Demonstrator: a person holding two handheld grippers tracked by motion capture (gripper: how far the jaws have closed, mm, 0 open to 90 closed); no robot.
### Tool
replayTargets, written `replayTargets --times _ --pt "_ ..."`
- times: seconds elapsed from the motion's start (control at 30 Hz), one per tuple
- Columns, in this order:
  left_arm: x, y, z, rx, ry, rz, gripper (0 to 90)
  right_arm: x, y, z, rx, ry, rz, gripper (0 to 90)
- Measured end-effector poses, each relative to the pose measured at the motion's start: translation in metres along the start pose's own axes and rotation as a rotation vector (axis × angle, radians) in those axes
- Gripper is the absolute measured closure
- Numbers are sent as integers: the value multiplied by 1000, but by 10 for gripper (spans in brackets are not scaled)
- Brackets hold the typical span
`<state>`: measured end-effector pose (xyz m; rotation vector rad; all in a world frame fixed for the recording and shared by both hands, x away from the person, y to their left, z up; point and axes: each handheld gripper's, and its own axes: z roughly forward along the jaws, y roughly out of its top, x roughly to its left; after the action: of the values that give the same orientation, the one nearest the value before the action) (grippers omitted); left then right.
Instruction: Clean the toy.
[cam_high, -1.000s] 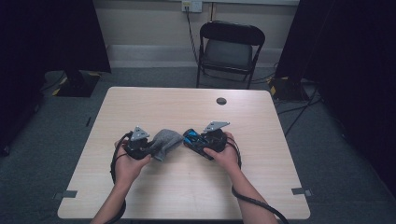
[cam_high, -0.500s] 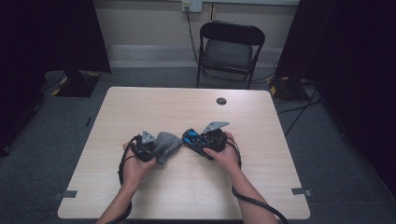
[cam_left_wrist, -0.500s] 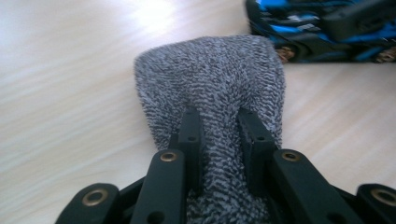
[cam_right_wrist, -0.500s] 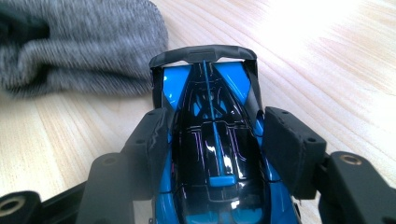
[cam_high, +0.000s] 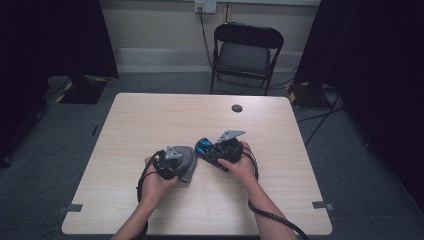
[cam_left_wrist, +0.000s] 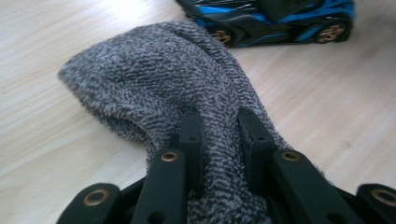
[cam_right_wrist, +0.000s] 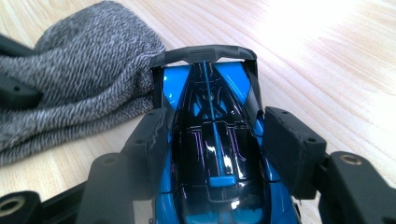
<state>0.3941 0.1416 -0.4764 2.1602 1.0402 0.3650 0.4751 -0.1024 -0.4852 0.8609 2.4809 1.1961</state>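
Left gripper view: grey knitted sock (cam_left_wrist: 177, 79) is lying on the wooden table (cam_left_wrist: 56, 154), its cuff end being pinched tight by the left gripper (cam_left_wrist: 219, 140). Blue and black toy car (cam_right_wrist: 210, 140) is sitting just beside it, its tail touching the sock, being clamped at the flanks by the right gripper (cam_right_wrist: 219, 149).
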Motion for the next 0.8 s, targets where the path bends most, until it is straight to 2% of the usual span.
replayTargets --times 0.3,0.5,0.6,0.8 --pt "-13 1 0 8 -30 25 743 0 1 0 7 -1 -4 413" --pt "-22 2 1 17 -44 57 743 0 1 0 8 -2 -3 414" --pt "-27 3 2 13 -71 55 743 0 1 0 7 -1 -2 413" --pt "-42 5 5 14 -102 95 743 0 1 0 12 1 -1 414"
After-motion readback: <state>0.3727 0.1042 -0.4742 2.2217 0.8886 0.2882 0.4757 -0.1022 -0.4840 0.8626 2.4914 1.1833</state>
